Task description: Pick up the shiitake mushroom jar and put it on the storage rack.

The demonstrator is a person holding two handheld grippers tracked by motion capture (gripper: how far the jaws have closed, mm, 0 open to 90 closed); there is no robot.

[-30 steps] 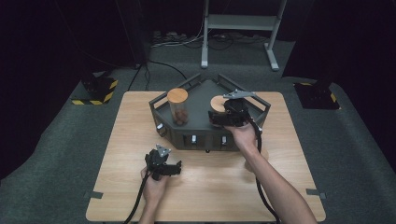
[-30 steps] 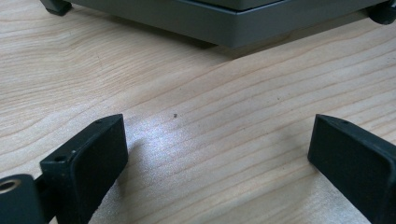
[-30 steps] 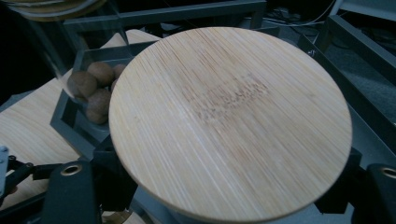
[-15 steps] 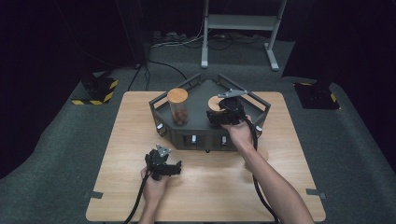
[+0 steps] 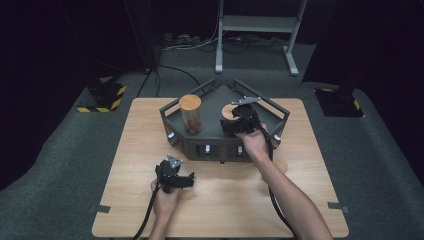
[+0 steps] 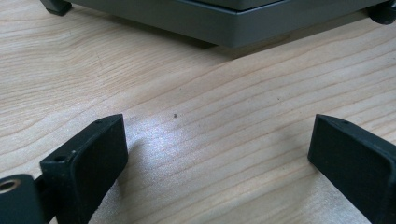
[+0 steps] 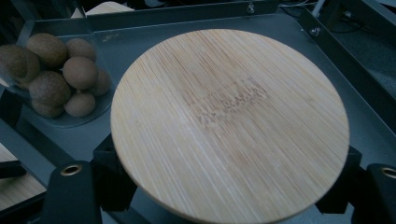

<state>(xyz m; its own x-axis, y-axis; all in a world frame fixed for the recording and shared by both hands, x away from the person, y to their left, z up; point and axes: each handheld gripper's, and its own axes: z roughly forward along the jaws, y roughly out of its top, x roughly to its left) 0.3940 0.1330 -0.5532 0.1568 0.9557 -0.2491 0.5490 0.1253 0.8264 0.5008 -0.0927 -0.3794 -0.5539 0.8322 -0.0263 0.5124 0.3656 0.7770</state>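
Observation:
A round wooden lid [image 7: 229,121] lies between the jaws of my right gripper [image 7: 229,186], which is shut on it from both sides; what is under the lid is hidden. From the high view, this gripper [image 5: 236,120] holds the lid [image 5: 229,111] over the right half of the grey tray [image 5: 220,146]. A clear jar of brown balls [image 5: 191,116] with its own wooden lid stands in the tray's left half, and the balls [image 7: 60,70] show close beside the held lid. My left gripper [image 5: 184,181] rests open on the wooden table [image 6: 215,116], nothing between its jaws [image 6: 215,154].
The tray has raised rails [image 7: 187,18] and sits at the far middle of the table [image 5: 125,150]; its front edge [image 6: 224,25] is just ahead of the left gripper. Cables trail from both grippers toward the near edge. Dark floor surrounds the table.
The right gripper with the lid has shifted slightly left and lower over the tray. The left gripper has not moved.

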